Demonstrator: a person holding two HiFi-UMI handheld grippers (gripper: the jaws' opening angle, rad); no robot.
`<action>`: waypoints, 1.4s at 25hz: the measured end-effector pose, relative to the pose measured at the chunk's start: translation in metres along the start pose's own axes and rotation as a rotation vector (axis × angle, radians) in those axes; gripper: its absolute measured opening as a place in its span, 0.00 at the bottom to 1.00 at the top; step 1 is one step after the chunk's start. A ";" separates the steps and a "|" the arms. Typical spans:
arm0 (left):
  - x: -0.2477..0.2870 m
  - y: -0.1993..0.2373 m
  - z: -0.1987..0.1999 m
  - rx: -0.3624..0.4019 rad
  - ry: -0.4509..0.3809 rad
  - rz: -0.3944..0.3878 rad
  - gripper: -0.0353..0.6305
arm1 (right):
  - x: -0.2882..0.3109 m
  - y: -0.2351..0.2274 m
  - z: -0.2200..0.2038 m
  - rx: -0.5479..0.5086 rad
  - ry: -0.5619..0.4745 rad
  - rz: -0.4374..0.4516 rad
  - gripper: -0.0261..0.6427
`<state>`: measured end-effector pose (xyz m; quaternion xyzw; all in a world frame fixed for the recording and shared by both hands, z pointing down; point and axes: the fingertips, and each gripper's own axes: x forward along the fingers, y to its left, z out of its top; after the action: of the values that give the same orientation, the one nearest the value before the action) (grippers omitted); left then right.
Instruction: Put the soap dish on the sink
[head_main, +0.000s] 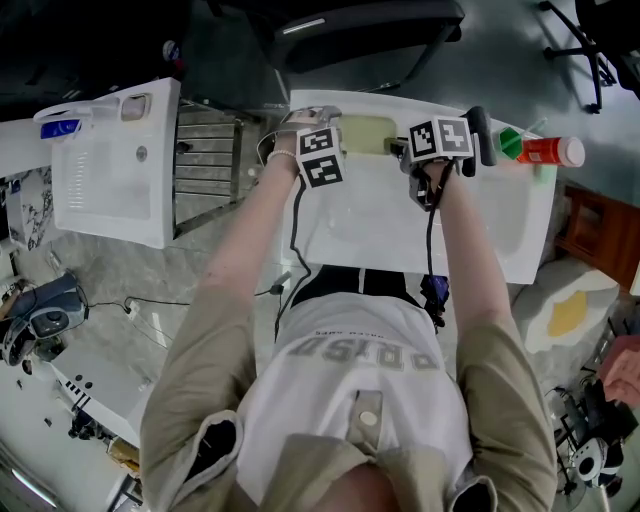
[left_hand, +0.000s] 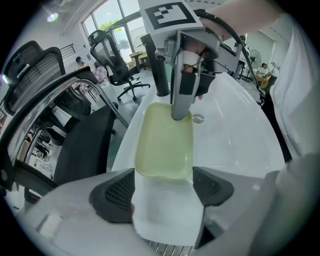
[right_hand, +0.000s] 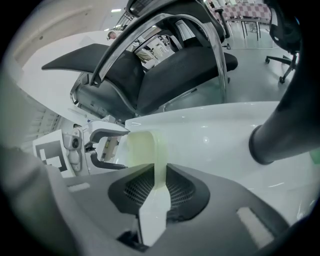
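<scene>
Nearest the head camera is the person's white shirt (head_main: 360, 390), with both arms reaching forward over the work. The largest item ahead is the white sink (head_main: 520, 235), basin facing up. Left tool (left_hand: 163, 175): the jaws are set wide, and their tips lie against the two long sides of the near end of the soap dish (left_hand: 165, 140). I read this as a grasp across the dish's width, though by the tips only. Right tool (right_hand: 157, 170): the jaws are clenched narrow on the thin upstanding rim at the dish's other end, with the rim plainly pinched between the pads. The soap dish is pale yellow-green and empty. It lies roughly level along the sink's back ledge, between the two tools. Whether its base already bears on the ledge or hangs just above it cannot be settled from these views. A black faucet (head_main: 483, 135) stands on the same ledge, just beside the end held by the right tool. A red-and-green bottle (head_main: 545, 150) sits at the sink's right end, apart from the dish. Assessment: the step in hand is the set-down, and the task looks near completion. The next move calls for settling the dish flat on the ledge, clear of the faucet and the ledge's edge. Both tools should then open and draw away without dragging it. Risk: releasing one side first may tip or slide so light a dish.
</scene>
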<state>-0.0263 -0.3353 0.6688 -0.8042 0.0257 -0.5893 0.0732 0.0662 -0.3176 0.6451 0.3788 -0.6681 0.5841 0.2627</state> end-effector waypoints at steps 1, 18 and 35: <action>0.001 0.000 0.000 0.000 0.001 -0.001 0.62 | 0.001 -0.002 0.000 0.004 0.001 -0.006 0.15; 0.004 0.006 -0.002 -0.023 0.000 0.016 0.62 | 0.007 -0.011 0.007 0.019 -0.004 -0.097 0.16; 0.004 0.013 -0.004 -0.047 -0.002 0.030 0.62 | 0.007 -0.014 0.015 0.066 -0.024 -0.137 0.17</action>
<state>-0.0285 -0.3490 0.6724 -0.8057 0.0518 -0.5867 0.0631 0.0754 -0.3341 0.6562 0.4392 -0.6240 0.5817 0.2815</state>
